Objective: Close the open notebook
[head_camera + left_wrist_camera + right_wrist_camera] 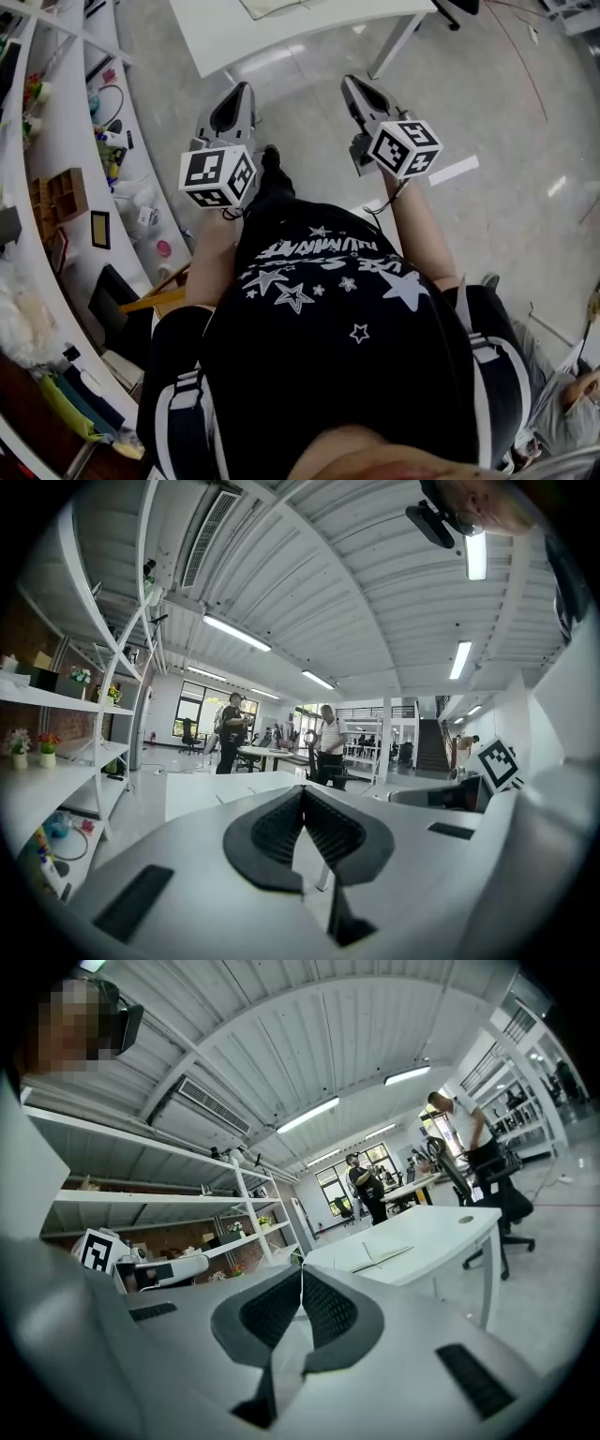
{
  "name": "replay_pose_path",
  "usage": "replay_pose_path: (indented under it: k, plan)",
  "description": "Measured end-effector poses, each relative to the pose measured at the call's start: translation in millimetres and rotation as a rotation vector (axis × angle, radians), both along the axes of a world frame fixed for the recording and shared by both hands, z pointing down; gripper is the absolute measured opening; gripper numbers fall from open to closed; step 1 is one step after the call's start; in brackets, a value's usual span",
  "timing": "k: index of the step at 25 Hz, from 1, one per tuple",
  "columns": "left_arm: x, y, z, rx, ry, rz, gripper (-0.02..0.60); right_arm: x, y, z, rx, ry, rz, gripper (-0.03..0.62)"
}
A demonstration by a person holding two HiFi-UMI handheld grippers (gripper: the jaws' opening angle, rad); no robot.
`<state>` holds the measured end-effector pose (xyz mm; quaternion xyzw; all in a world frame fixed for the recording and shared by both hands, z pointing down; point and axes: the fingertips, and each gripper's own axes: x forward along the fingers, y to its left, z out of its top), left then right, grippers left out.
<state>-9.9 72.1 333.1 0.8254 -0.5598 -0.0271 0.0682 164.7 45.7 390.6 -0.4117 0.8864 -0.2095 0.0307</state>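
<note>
While the person stands on the pale floor (pixel 487 112), the head view shows the grey left gripper (pixel 242 90) and grey right gripper (pixel 353 84) held out short of a white rectangular desk (pixel 309 33) bearing the open pale-paged notebook (pixel 270 7). In the left gripper view, its black ribbed fingers (pixel 272 829) meet with nothing between. In the right gripper view, that gripper's fingers (pixel 328 1309) are also pressed together and empty, and the notebook (pixel 380 1255) lies open on the desk ahead.

White capital letters run across the person's black shirt (pixel 323 309) among printed stars, upside down and too creased to read surely. The left cube (pixel 217 175) and right cube (pixel 405 147) carry only black-and-white square markers.
</note>
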Motion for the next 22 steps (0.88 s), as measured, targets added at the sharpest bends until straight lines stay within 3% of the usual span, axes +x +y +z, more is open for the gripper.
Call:
replay_pose_path:
  k: [22]
  plan:
    - [-120.3, -186.4, 19.8, -0.077, 0.03, 0.007, 0.011, -135.3, -200.2, 11.3, -0.051, 0.127, -0.006, 0.009]
